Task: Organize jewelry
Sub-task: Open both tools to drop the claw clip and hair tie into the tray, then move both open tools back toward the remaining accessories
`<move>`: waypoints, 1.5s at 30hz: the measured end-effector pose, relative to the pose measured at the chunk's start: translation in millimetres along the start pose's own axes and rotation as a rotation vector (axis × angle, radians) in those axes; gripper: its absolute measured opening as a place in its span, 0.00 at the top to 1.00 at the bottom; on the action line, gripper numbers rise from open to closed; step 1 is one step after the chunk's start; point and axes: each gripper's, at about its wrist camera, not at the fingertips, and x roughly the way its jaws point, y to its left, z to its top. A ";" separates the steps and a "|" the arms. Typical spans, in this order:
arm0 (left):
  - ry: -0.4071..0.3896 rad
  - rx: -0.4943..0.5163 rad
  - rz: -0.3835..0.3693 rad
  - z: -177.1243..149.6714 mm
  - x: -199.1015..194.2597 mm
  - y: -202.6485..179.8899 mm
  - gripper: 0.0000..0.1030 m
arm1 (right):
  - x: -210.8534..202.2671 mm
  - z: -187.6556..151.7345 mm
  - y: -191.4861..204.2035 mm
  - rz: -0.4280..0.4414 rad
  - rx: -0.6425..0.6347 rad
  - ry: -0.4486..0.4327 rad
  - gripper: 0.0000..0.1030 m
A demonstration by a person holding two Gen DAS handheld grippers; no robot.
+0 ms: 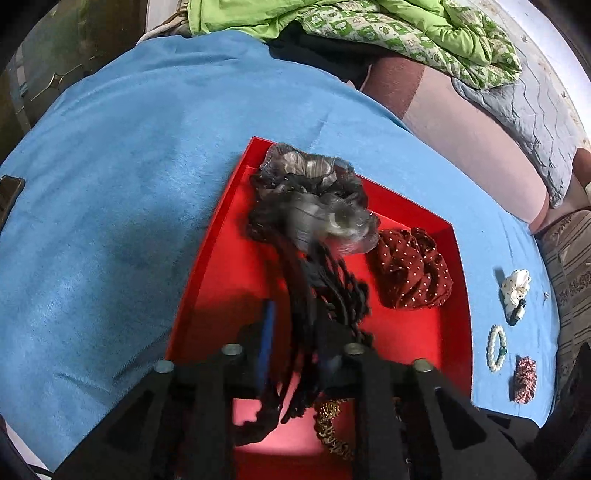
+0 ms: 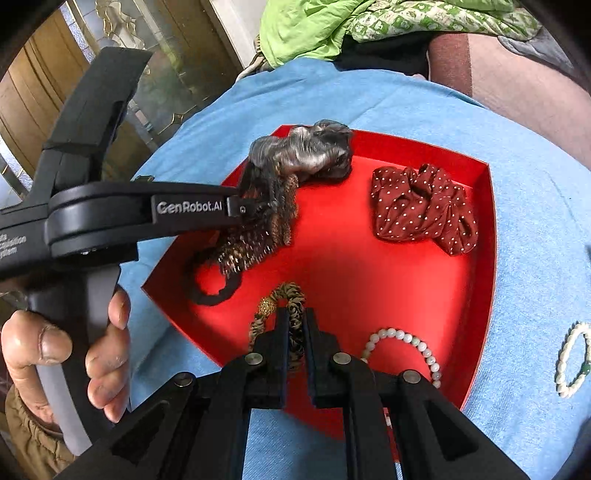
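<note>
A red tray (image 1: 406, 332) (image 2: 351, 280) sits on a blue cloth. My left gripper (image 1: 299, 328) hangs open over the tray's left part. A blurred dark braided hairpiece (image 1: 332, 295) topped by a grey ruffle (image 1: 325, 218) runs between its fingers, and the left pad stands apart from it. The right wrist view shows that gripper (image 2: 242, 210) from the side, over the same hairpiece (image 2: 266, 206). My right gripper (image 2: 295, 325) is shut on a gold-brown braided band (image 2: 291, 295) at the tray's near edge. A maroon dotted scrunchie (image 2: 424, 210) (image 1: 410, 273) lies at the tray's right.
A pale bead bracelet (image 2: 402, 339) and a black ring tie (image 2: 214, 291) lie in the tray. On the cloth to the right are a white scrunchie (image 1: 515, 288), a white bead bracelet (image 1: 496, 347) (image 2: 572, 365) and a checked scrunchie (image 1: 524, 376). Green bedding (image 1: 369, 22) lies behind.
</note>
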 end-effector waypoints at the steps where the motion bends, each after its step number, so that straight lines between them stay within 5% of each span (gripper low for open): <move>1: -0.004 0.002 -0.008 -0.7 -1.4 -0.7 0.65 | -0.6 -0.3 0.4 -0.005 0.000 -0.004 0.90; 6: -0.031 0.037 -0.019 -6.3 -10.3 -9.8 0.64 | -6.0 -2.4 1.3 -0.017 -0.019 -0.012 0.87; 9: -0.046 0.059 -0.026 -10.3 -14.7 -13.7 0.64 | -14.4 -6.8 -1.1 -0.015 -0.016 -0.028 0.62; 11: -0.061 0.063 -0.033 -11.8 -18.7 -14.9 0.63 | -19.1 -6.8 -1.3 -0.017 -0.013 -0.046 0.56; 25: -0.200 0.011 -0.004 -15.7 -45.5 -9.1 0.57 | -77.7 -35.5 -22.3 -0.083 -0.030 -0.124 0.56; 35: -0.279 0.086 -0.105 -34.8 -71.4 -57.2 0.57 | -166.0 -110.1 -132.3 -0.288 0.138 -0.159 0.52; 45: -0.117 0.289 -0.215 -73.4 -54.4 -183.7 0.57 | -218.4 -153.7 -249.5 -0.396 0.414 -0.236 0.47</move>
